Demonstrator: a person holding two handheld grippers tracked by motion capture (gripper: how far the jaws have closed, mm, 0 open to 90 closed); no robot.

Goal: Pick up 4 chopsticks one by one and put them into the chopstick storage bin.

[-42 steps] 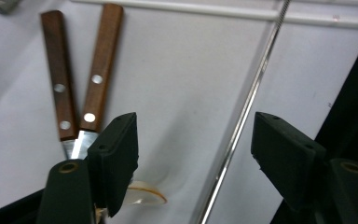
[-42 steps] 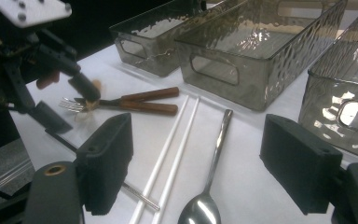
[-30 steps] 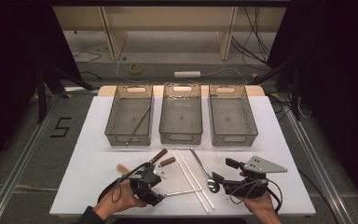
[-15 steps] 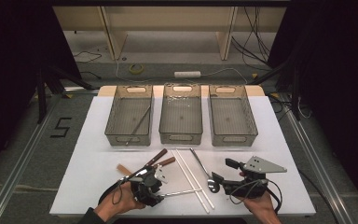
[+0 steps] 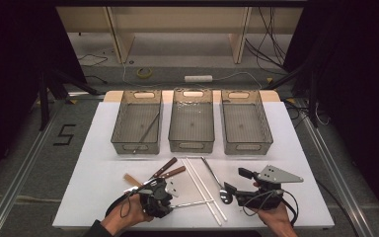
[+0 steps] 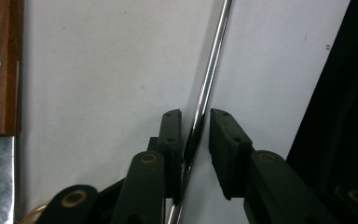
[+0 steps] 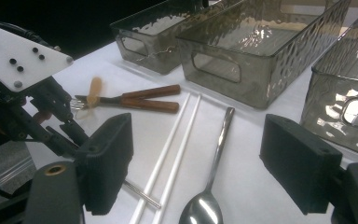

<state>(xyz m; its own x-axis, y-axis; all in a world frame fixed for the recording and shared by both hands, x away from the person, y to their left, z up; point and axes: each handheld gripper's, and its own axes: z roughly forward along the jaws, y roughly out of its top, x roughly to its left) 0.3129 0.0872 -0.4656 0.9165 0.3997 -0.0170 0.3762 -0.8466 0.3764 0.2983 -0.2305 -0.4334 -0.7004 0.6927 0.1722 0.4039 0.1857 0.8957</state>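
My left gripper (image 5: 168, 200) lies low at the table's front left, pointing right along a thin shiny metal rod (image 5: 192, 202). In the left gripper view the rod (image 6: 209, 70) runs between the jaws of the left gripper (image 6: 195, 114). It lies against the left pad, and a gap remains at the right pad. These jaws have just been closing. My right gripper (image 5: 236, 181) stands open at the front right, its wide jaws (image 7: 198, 126) facing a metal spoon (image 7: 216, 154) on the table. The spoon (image 5: 212, 173) lies just left of it.
Three clear bins stand in a row at the back: left (image 5: 116, 128) with a metal rod inside, middle (image 5: 191, 145), right (image 5: 246, 145). Two white chopsticks (image 5: 202, 185), two wooden-handled knives (image 5: 168, 170), a fork (image 7: 77, 105) and a wooden piece (image 5: 131, 178) lie on the white table.
Both hands stay where they were. The left gripper's jaws look slightly closer together around the rod.
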